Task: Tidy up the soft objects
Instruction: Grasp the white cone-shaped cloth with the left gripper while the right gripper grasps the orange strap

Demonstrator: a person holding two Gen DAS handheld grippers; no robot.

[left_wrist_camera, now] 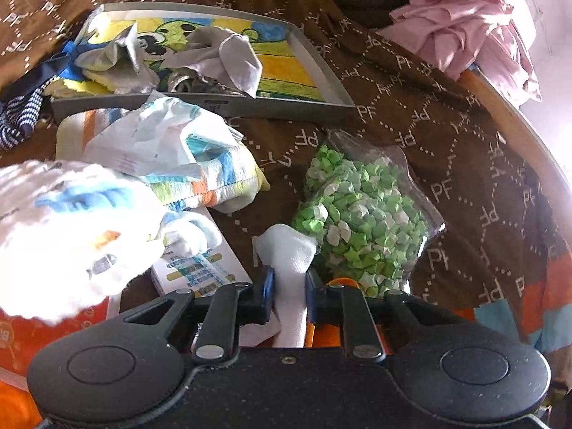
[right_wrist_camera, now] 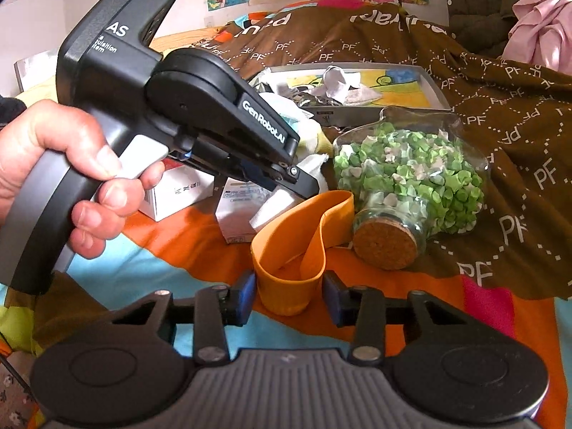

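In the left wrist view my left gripper (left_wrist_camera: 290, 286) is shut on a white sock (left_wrist_camera: 289, 250), whose end sticks up between the pads. From the right wrist view, a hand (right_wrist_camera: 53, 168) holds that left gripper (right_wrist_camera: 307, 187), its tips down on the white sock (right_wrist_camera: 275, 203). My right gripper (right_wrist_camera: 289, 298) has the looped end of an orange elastic band (right_wrist_camera: 282, 296) between its blue pads, which touch both sides of it. The band lies on the bedspread next to a clear jar of green paper stars (right_wrist_camera: 411, 175).
A grey tray (left_wrist_camera: 311, 60) holding crumpled socks and cloths sits further back on the brown blanket (left_wrist_camera: 447, 143). A striped towel (left_wrist_camera: 221, 178), a wrapper and a white cloth (left_wrist_camera: 64, 232) pile up at left. Small boxes (right_wrist_camera: 178, 193) lie near the left gripper. Pink clothing (left_wrist_camera: 464, 25) is at the far right.
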